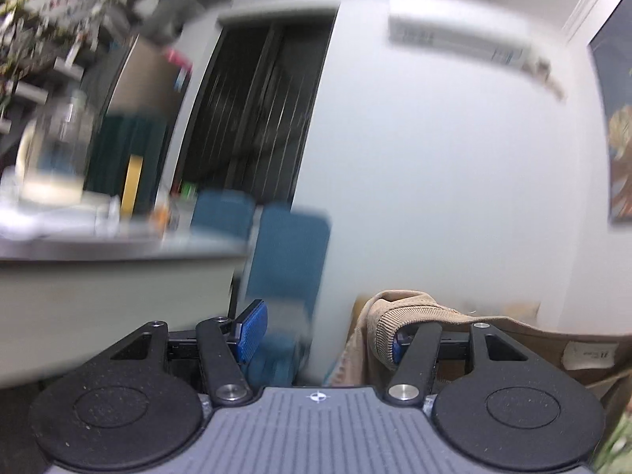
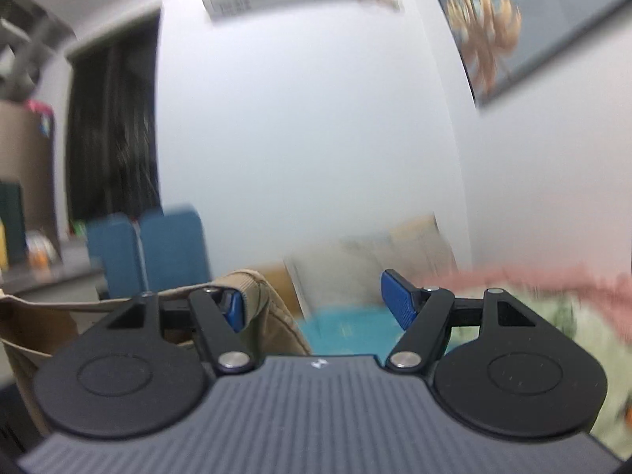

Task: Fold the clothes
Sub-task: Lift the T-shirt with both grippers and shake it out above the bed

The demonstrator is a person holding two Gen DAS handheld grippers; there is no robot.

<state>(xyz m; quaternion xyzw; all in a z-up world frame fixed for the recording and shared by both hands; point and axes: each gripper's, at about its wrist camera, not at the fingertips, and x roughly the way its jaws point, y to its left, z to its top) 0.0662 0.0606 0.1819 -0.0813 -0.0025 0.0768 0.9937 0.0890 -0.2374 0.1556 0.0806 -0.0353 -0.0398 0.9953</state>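
Nearest, both claws point level into a badly blurred room, and each has a tan ribbed garment hooked over one finger.

On the left claw (image 1: 324,330) the jaws stand well apart. The left blue pad (image 1: 252,330) is bare. The tan garment (image 1: 399,316) drapes over the right finger, covering most of that pad, with its ribbed hem folded over the tip and the rest trailing off to the right and downward. The pads do not press on it; it hangs on one finger only.

On the right claw (image 2: 320,306) the jaws are also wide apart. The garment (image 2: 260,300) wraps the left finger, hem bunched around the blue pad there, and a flat stretch runs away to the left edge. The right pad (image 2: 399,302) is bare.

Beyond the right claw lie a teal patch (image 2: 347,328), something pink (image 2: 533,280) and a pale green patterned cloth (image 2: 584,335), all too smeared to name. Cardboard boxes (image 2: 414,245) stand against the wall; what they hold cannot be told.

Further off, two blue chairs (image 1: 276,237) sit by a cluttered worktop (image 1: 118,251) at the left. A dark doorway (image 1: 256,110), a wall air conditioner (image 1: 462,39) and a framed picture (image 2: 513,27) close the view.
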